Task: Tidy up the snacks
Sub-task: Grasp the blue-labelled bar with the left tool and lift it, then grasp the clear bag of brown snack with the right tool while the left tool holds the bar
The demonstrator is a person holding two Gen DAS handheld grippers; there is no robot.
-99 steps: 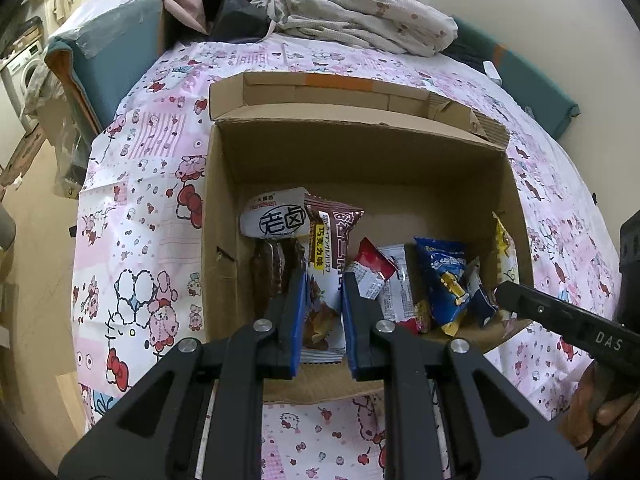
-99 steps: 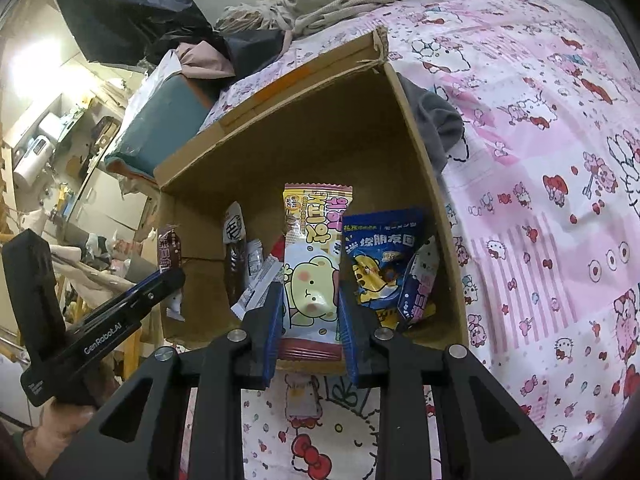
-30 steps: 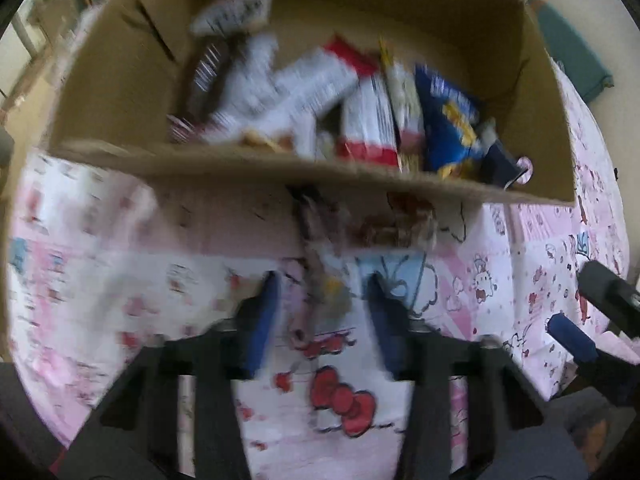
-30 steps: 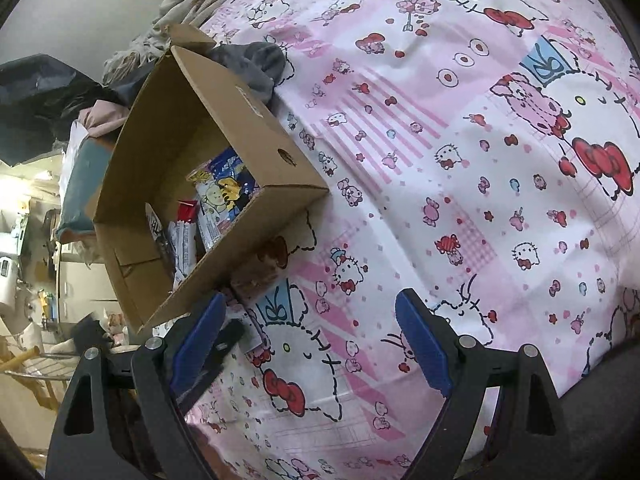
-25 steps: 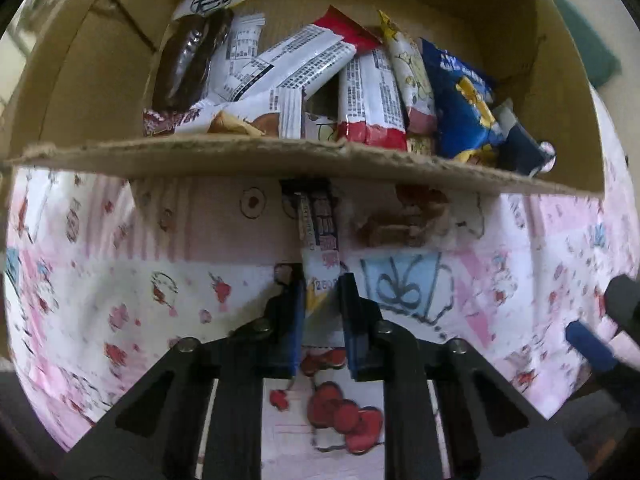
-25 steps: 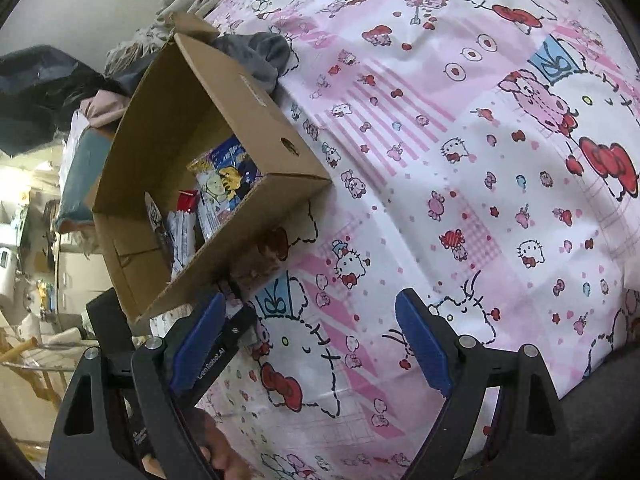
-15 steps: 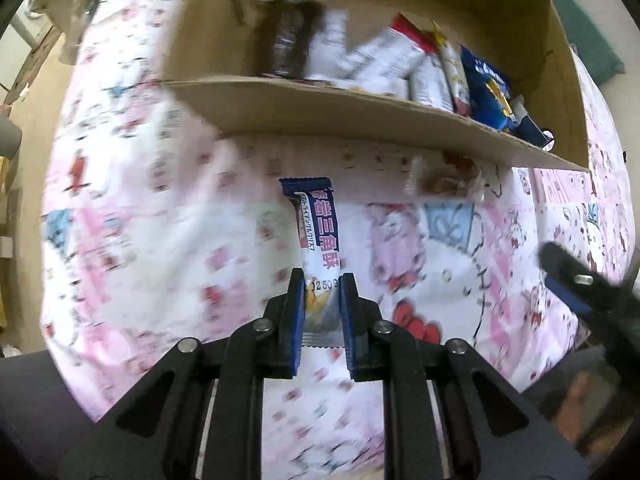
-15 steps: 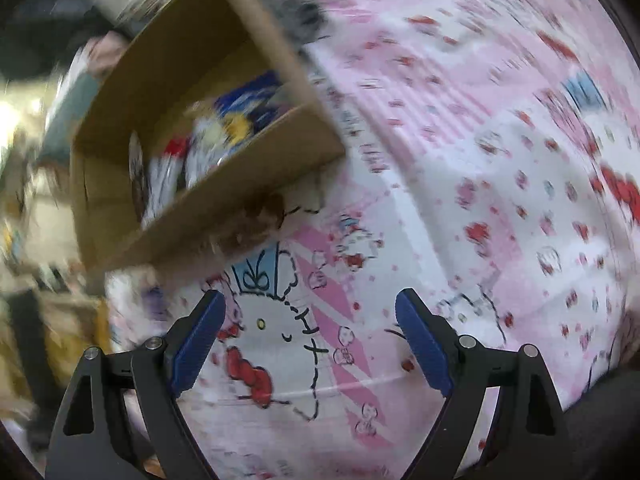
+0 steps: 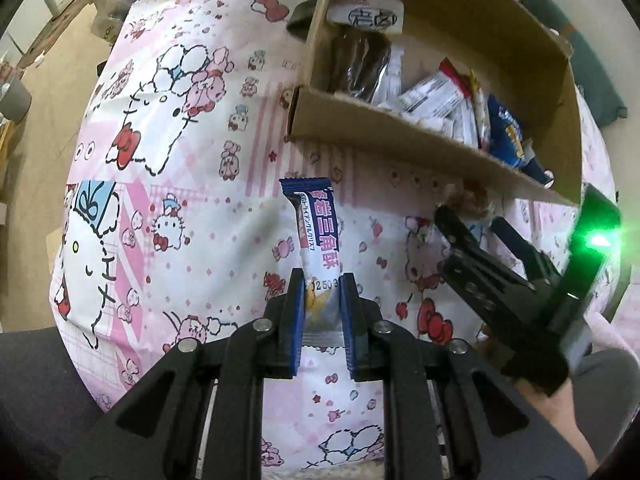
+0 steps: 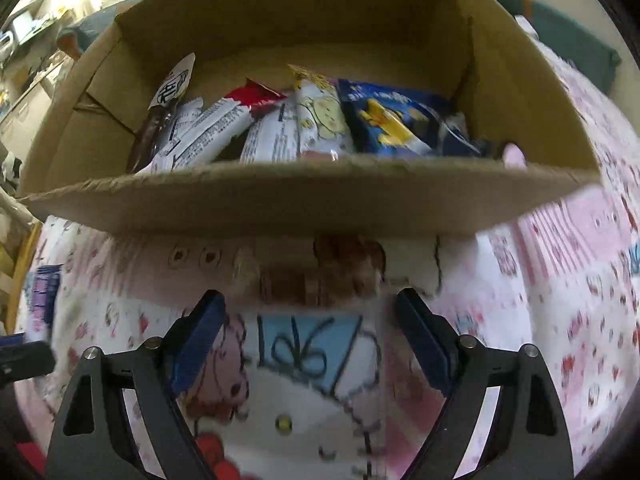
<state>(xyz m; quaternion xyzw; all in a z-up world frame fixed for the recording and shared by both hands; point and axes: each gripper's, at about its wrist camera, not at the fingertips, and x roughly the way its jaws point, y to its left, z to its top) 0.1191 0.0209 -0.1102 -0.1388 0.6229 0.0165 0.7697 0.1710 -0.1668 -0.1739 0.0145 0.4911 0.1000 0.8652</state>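
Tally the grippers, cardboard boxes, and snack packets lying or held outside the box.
Grippers: 2, left gripper and right gripper
Cardboard box: 1
Snack packets outside: 2, purple-and-white packet and brown packet
Total: 5

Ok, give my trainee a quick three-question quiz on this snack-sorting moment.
1. True or false: the left gripper is shut on the purple-and-white snack bar.
2. Multiple choice: the right gripper is A) open, B) shut on a packet, C) out of view.
3. Fill in: the brown-wrapped snack on the bedsheet lies just outside the front wall of the ____.

Key: 1 true; 2 A; 3 cardboard box.
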